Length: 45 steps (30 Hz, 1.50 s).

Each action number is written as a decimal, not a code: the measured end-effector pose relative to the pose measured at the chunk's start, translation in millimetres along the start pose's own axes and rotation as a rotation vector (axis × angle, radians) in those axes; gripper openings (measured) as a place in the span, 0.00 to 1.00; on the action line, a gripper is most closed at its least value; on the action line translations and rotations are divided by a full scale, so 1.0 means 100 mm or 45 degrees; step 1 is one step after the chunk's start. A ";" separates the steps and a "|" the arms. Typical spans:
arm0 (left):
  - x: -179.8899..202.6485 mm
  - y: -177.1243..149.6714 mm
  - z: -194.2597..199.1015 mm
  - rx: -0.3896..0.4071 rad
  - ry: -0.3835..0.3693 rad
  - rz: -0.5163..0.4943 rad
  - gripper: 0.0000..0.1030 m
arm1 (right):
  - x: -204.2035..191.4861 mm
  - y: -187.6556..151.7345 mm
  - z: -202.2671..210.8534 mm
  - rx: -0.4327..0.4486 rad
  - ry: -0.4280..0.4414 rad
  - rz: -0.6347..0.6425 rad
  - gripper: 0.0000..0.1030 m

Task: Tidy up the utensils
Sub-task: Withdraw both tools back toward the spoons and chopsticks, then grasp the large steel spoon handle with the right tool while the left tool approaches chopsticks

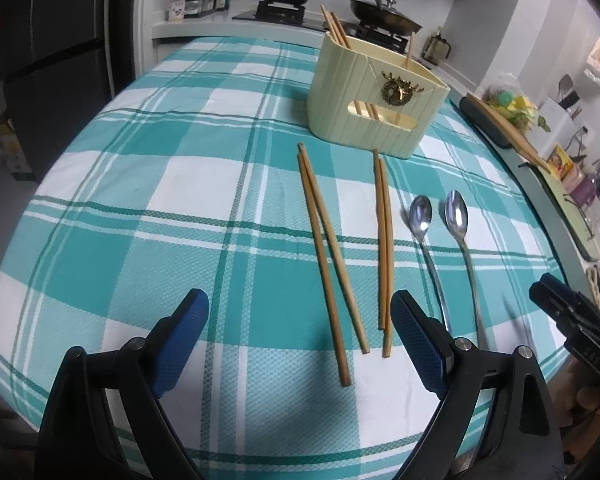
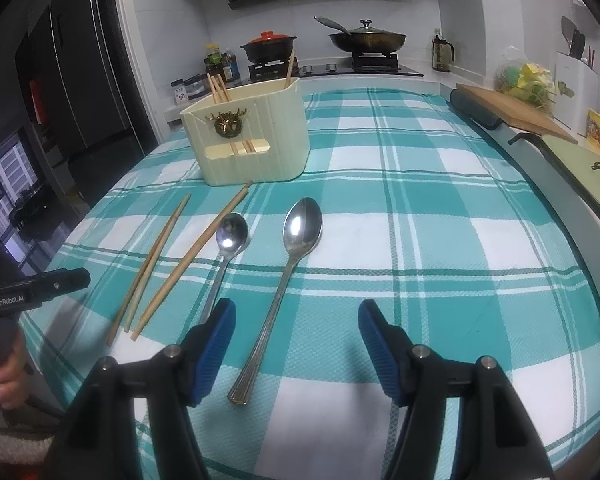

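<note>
Both grippers are hovering, jaws spread and empty: left gripper [image 1: 300,340] over two chopstick pairs [image 1: 328,264], right gripper [image 2: 296,344] over the larger spoon [image 2: 284,276]. Cream holder [image 2: 256,136] is standing beyond. Advice: pinch mid-handle, lift level, drop upright.

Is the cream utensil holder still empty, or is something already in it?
Not empty. The utensil holder stands upright with chopsticks sticking out of its top, their lower ends visible through the front slot. No spoons show inside.
</note>
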State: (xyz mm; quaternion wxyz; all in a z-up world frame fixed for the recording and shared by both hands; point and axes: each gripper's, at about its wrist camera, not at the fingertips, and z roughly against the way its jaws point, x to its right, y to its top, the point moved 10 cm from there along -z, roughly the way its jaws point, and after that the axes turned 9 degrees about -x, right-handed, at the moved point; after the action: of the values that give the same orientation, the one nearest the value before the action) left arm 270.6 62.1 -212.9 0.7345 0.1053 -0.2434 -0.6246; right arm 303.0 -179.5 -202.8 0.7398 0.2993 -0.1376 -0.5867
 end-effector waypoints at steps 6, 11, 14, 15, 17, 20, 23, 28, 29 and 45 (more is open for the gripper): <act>-0.07 -0.03 -0.07 -0.029 0.023 0.013 0.90 | -0.06 -0.06 -0.04 -0.022 -0.004 0.027 0.63; -0.09 -0.01 -0.15 -0.046 0.037 0.011 0.90 | -0.05 -0.06 -0.05 -0.021 -0.007 0.026 0.63; -0.11 0.02 -0.21 -0.059 0.051 0.000 0.90 | -0.06 -0.08 -0.07 -0.033 -0.007 0.021 0.63; -0.11 0.03 -0.23 -0.061 0.056 -0.006 0.90 | -0.05 -0.09 -0.09 -0.040 -0.005 0.016 0.63; -0.11 0.06 -0.27 -0.062 0.068 -0.022 0.90 | -0.05 -0.12 -0.10 -0.052 0.001 0.005 0.63; -0.12 0.09 -0.34 -0.070 0.082 -0.035 0.90 | -0.03 -0.13 -0.10 -0.060 0.001 -0.007 0.63; -0.12 0.11 -0.43 -0.088 0.091 -0.045 0.90 | -0.03 -0.14 -0.11 -0.065 -0.007 -0.006 0.63; -0.08 0.18 -0.53 -0.098 0.090 -0.054 0.90 | -0.05 -0.17 -0.15 -0.087 0.001 -0.008 0.63; -0.07 0.19 -0.55 -0.099 0.098 -0.061 0.90 | -0.05 -0.18 -0.15 -0.089 0.003 -0.007 0.63; -0.09 0.23 -0.75 -0.106 0.240 -0.142 0.95 | -0.06 -0.23 -0.19 -0.102 0.023 -0.020 0.63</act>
State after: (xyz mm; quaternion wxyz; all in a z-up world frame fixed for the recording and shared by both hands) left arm 325.9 63.9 -268.9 0.7220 0.1463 -0.1410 -0.6614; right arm 293.4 -171.3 -230.4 0.7477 0.2758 -0.1052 -0.5949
